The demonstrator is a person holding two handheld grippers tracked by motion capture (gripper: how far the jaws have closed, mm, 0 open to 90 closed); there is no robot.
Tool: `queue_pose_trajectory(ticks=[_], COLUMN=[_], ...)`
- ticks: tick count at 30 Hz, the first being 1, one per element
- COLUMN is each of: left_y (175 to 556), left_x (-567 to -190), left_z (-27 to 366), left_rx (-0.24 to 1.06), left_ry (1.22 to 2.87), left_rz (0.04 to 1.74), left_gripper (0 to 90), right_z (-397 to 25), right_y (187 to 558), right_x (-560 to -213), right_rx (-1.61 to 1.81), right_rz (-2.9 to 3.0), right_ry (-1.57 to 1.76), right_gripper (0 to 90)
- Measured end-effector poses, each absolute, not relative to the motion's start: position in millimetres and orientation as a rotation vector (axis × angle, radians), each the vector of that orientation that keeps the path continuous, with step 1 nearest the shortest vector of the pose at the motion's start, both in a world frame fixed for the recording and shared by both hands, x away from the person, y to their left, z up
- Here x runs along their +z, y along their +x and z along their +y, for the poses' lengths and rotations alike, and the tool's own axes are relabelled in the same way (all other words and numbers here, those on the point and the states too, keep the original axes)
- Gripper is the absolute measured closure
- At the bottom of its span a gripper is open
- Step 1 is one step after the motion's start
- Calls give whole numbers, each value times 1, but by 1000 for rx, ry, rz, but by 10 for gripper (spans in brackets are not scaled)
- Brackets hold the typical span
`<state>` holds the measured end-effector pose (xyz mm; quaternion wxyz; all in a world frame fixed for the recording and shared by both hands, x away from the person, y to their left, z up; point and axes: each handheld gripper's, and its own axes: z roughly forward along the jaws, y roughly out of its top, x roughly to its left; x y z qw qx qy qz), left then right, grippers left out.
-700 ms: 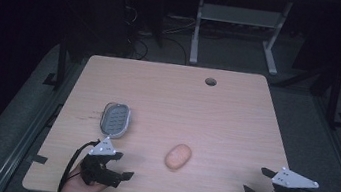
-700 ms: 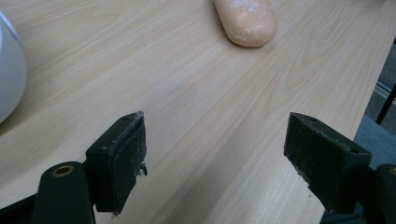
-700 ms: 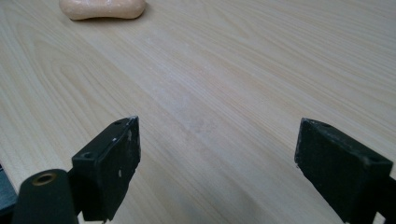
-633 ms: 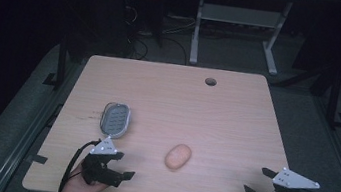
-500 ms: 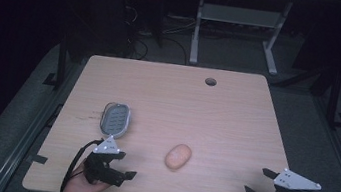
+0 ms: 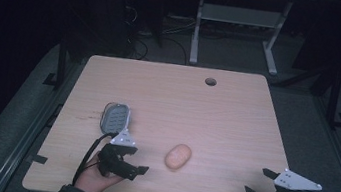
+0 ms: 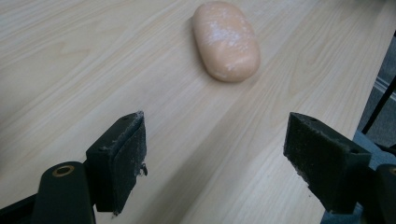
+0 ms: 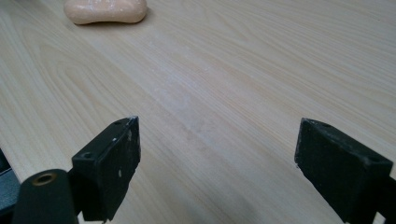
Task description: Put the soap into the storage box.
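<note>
Black foam-padded jaws of the left gripper [image 7: 215,163] stood spread wide with nothing between them, low over the pale wood-grain table [image 6: 236,115], aimed at the peach-coloured oval bar of soap [image 7: 226,39] lying just ahead. The right gripper [image 8: 224,168] was likewise spread wide and empty above bare wood, well apart from the soap, which lay far off near the top left corner of its own view. From the high view the left gripper [image 6: 140,169] sat near the table's front edge just left of the soap [image 6: 178,156], the right gripper [image 6: 257,183] near the front right corner. The soap lay flat, rounded and smooth, its top dusted with whitish specks that the left gripper view made plain. The high view also took in a grey oval ridged soap dish [image 6: 116,117] behind the left gripper, apart from the soap.
</note>
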<state>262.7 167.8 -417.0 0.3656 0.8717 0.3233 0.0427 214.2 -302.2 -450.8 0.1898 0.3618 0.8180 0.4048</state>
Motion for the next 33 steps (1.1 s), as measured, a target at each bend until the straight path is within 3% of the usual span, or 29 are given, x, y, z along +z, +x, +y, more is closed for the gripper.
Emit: queue_pose_trajectory(ticks=[17, 33], left_y=[284, 303], left_x=[-418, -416], left_z=[120, 91], left_rx=[38, 56], left_ry=[2305, 2355], left_rz=[822, 828], left_gripper=[209, 226], right_z=[-300, -301], right_y=[214, 214], right_x=[-449, -448], right_rx=[1148, 1153], right_rz=[2302, 2285], right_ry=[1015, 1019], right_gripper=[138, 138])
